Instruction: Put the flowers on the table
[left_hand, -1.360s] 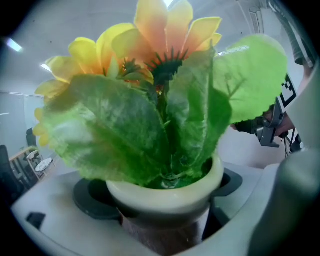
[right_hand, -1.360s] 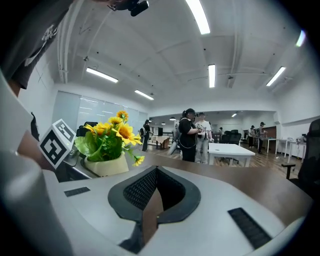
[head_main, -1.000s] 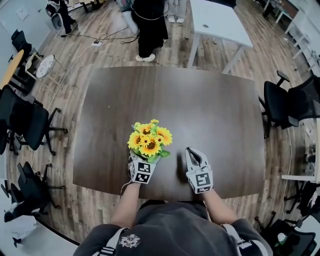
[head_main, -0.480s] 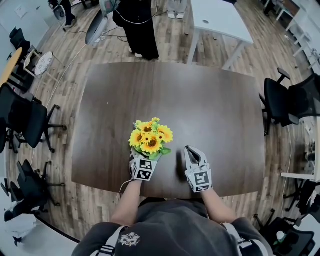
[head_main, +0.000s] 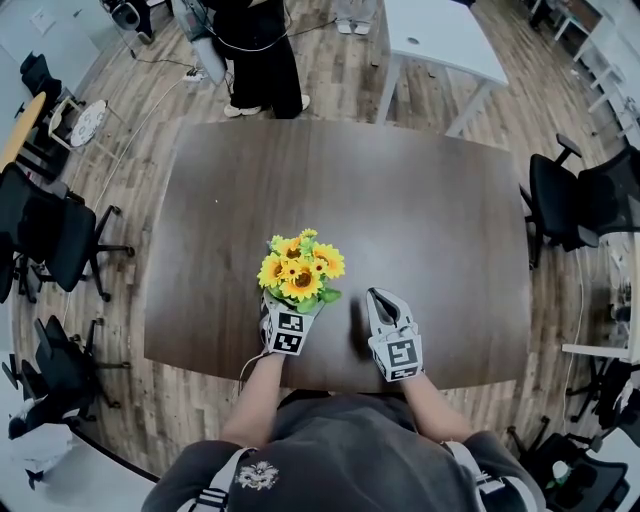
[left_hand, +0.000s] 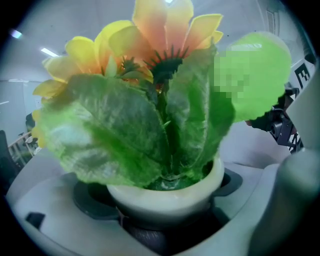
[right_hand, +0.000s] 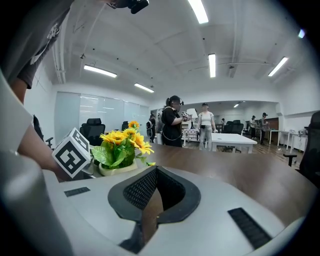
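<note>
The left gripper (head_main: 288, 316) is clamped round the small white pot (left_hand: 165, 194) of flowers (head_main: 300, 272) near the table's (head_main: 420, 200) front edge, beside the closed, empty right gripper (head_main: 384, 303); the bunch looks light and floppy, so the stiff, probably slippery pot is the safest hold.

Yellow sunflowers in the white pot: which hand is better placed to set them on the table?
Left. The left gripper clamps the white pot of yellow sunflowers. The right gripper is shut and empty beside it, over the dark wooden table.
</note>
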